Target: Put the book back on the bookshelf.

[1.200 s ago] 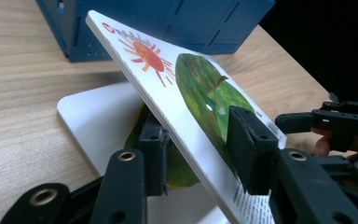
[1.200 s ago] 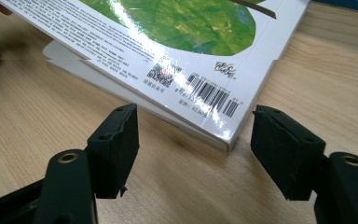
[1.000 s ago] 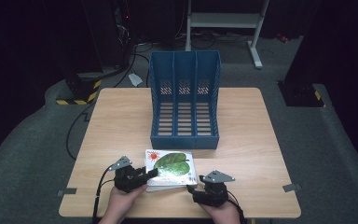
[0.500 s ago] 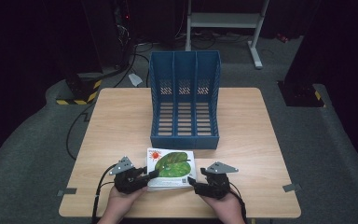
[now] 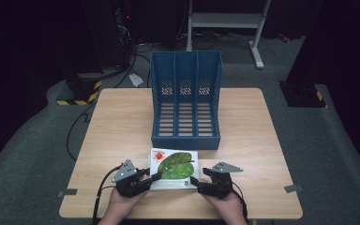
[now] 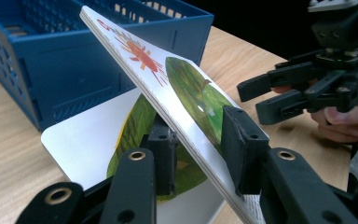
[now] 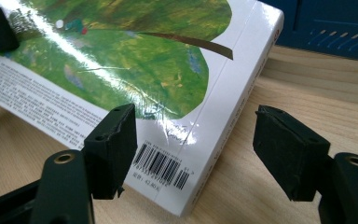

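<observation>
**Left gripper pinches the book cover; right gripper stands spread at the book's corner**

High view: a picture book (image 5: 174, 168) with a green leaf and a red sun on its white cover lies near the front edge of the wooden table (image 5: 117, 122), just in front of a blue three-slot file rack (image 5: 186, 101). The left gripper (image 5: 155, 177) meets the book's left side, and the right gripper (image 5: 194, 182) sits at its right front corner. A hand holds each gripper from below. From this height the jaw gaps are too small to judge.

Left gripper view: the left gripper (image 6: 198, 149) is clamped on the front cover (image 6: 168, 88), which is lifted and slants up towards the rack (image 6: 51, 60). One pad presses on the printed face and the other on the underside, so the board is pinched between them; the jaws have just been closing a little further on it. Below the raised cover the next page (image 6: 88, 140) lies flat. The right gripper (image 6: 256, 95) shows at the far right with its jaws apart, over the table.

Right gripper view: the right gripper (image 7: 196, 144) has its fingers (image 7: 114, 144) spread, and the jaws have just been opening. The spine corner of the book (image 7: 182, 121), near the barcode, lies between them. The left pad sits over the cover by the barcode, and the right pad stands clear of the spine, above the bare table (image 7: 279, 84).
</observation>
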A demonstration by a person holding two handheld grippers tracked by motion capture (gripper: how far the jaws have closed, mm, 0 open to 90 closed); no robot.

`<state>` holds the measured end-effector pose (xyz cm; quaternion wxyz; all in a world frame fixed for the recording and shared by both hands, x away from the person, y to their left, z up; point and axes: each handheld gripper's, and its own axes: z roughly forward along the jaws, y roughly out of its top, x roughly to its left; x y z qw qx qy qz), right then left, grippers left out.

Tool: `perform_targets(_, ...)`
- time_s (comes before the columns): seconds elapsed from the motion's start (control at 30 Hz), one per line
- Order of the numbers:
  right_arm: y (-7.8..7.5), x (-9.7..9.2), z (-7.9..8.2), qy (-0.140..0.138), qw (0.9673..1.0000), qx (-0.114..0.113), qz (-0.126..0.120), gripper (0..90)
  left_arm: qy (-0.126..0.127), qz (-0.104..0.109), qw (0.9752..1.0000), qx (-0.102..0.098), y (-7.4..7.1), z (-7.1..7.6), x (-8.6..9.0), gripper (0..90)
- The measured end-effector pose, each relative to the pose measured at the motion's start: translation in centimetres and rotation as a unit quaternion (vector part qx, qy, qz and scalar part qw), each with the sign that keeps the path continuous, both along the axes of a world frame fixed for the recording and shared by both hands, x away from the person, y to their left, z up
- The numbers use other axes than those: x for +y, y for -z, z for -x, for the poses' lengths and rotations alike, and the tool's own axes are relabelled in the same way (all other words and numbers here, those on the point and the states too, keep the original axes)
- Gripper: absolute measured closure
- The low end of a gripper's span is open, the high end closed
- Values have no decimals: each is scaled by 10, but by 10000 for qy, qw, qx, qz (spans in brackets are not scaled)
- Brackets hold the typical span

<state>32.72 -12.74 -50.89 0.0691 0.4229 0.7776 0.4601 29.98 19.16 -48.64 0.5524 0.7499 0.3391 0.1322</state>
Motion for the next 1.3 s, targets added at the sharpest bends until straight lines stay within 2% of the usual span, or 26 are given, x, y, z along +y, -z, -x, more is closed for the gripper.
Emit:
perform_targets(0.07, 2, 0, -4, 29, 9999, 114, -94, 292, 27, -38, 9999, -101, 0, 1, 0, 660)
perform_targets(0.2, 5, 1, -12, -45, 9996, 188, -223, 262, 99, -83, 9997, -225, 0, 3, -1, 662)
perform_targets(0.3, 9, 3, -18, -120, 9985, 394, -355, 218, 107, -120, 9995, -280, 0, 3, -1, 663)
perform_targets(0.63, 13, 6, -20, -209, 9955, 666, -635, 195, 145, -152, 9990, -406, 0, 5, -1, 663)
perform_targets(0.87, 10, 5, -16, -91, 9971, 458, -605, 251, 155, -144, 9991, -369, 1, 5, -1, 669)
perform_targets(1.0, 7, 2, -13, -15, 9984, 209, -526, 296, 120, -156, 9994, -293, 3, 4, -1, 672)
perform_targets(1.3, 2, -1, -7, 98, 9990, -110, -421, 359, 177, -180, 9995, -179, 7, 3, -2, 682)
